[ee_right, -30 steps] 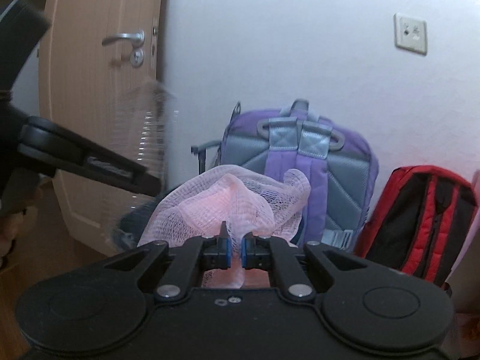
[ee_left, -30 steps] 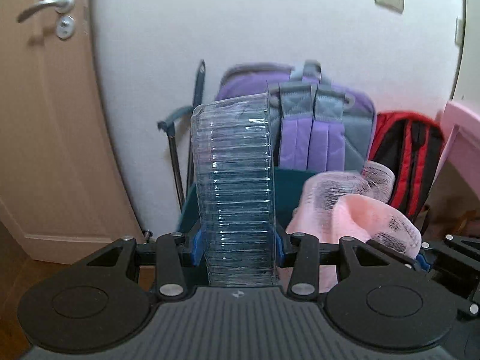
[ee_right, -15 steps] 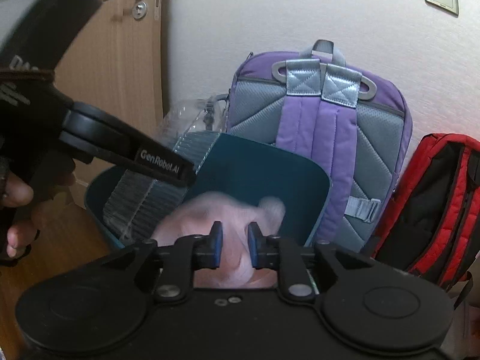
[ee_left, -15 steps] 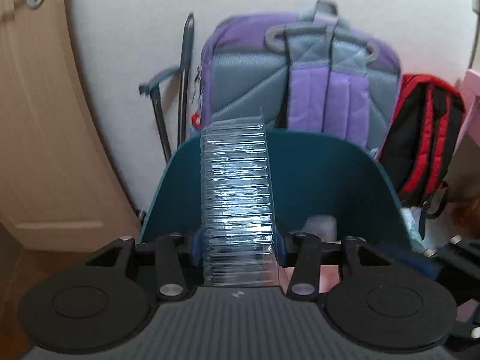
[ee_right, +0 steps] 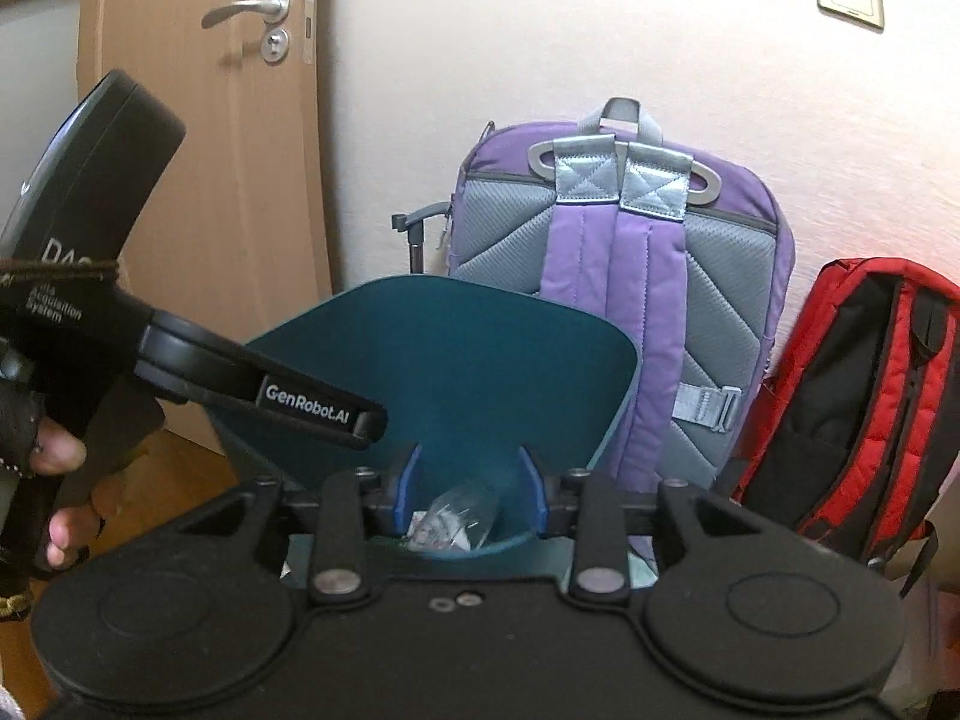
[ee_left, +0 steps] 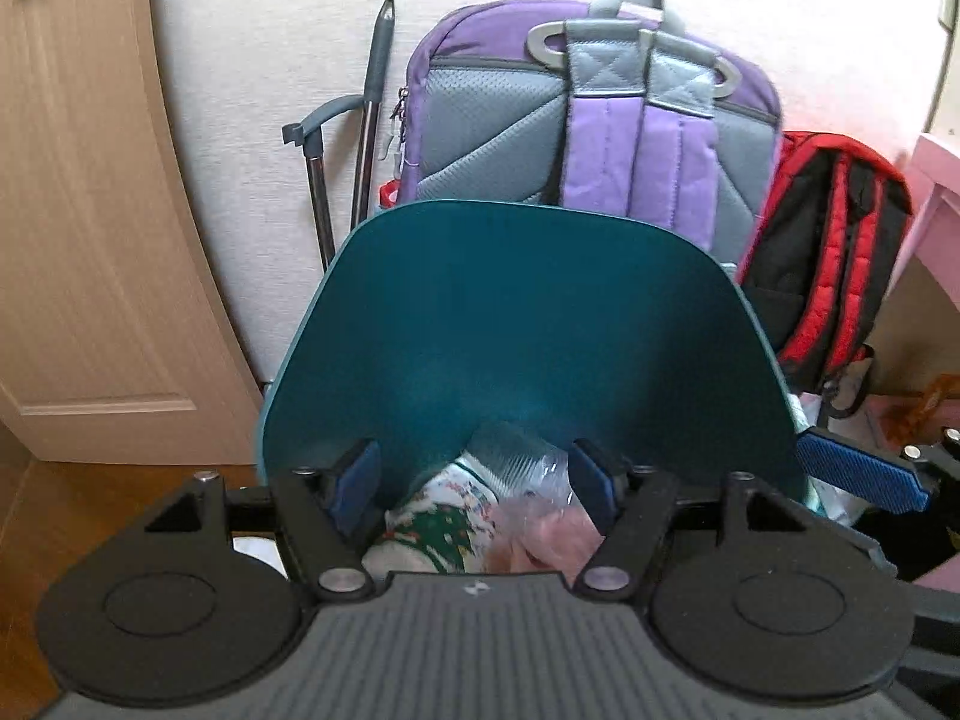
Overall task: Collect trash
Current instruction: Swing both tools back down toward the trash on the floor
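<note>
I have both claws, left gripper (ee_left: 474, 483) and right gripper (ee_right: 468, 489), spread and empty above the teal bin (ee_left: 528, 324); clear ribbed plastic (ee_left: 516, 450) and pink netting (ee_left: 540, 540) lie inside, lower centre.

bin (ee_left: 528, 324): deep teal, plain, lighter along the rim
wrapper (ee_left: 441, 516): white with small green, red and blue print, at 7 o'clock inside the bin
plastic tray (ee_left: 516, 450): clear, ribbed
netting (ee_left: 549, 540): pale pink
backpack (ee_left: 600, 120): purple with grey quilted panels and grey straps, at 12 o'clock behind the bin
second backpack (ee_left: 834, 252): red and black, at 3 o'clock
door (ee_right: 240, 180): light wood grain, silver handle
left claw (ee_left: 477, 480): black with blue pads
right claw (ee_right: 471, 495): black with blue pads
wall (ee_right: 480, 30): off-white
</note>
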Motion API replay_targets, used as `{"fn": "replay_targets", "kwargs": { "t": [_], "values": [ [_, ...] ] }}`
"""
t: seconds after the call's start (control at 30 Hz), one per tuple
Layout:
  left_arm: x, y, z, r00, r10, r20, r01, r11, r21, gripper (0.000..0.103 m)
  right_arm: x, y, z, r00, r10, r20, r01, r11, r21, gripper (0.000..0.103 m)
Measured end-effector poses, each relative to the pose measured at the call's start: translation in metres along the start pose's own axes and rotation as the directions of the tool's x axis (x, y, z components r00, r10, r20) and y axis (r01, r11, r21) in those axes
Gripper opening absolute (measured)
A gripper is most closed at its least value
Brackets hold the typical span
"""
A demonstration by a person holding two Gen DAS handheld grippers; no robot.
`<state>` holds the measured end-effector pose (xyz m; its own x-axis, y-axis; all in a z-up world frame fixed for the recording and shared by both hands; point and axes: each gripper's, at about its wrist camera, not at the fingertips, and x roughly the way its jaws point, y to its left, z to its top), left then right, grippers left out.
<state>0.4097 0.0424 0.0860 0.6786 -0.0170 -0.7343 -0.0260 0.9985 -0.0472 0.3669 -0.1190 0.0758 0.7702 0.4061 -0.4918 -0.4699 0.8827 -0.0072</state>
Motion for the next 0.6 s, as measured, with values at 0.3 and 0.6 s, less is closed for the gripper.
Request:
{"fn": "replay_targets", "kwargs": {
  "t": [0.3,0.6],
  "values": [
    [-0.067,-0.001,-0.029,0.999,-0.026,0.046,0.026,1.000,0.004,0.078,-0.057,0.009,-0.010,1.000,0.015,0.021,-0.016,1.000,0.025,0.042],
    [-0.123,0.008,-0.075,0.995,-0.073,0.068,0.073,0.997,0.004,0.083,-0.112,0.021,-0.034,0.998,0.050,0.033,-0.051,0.998,0.027,0.049]
  ]
}}
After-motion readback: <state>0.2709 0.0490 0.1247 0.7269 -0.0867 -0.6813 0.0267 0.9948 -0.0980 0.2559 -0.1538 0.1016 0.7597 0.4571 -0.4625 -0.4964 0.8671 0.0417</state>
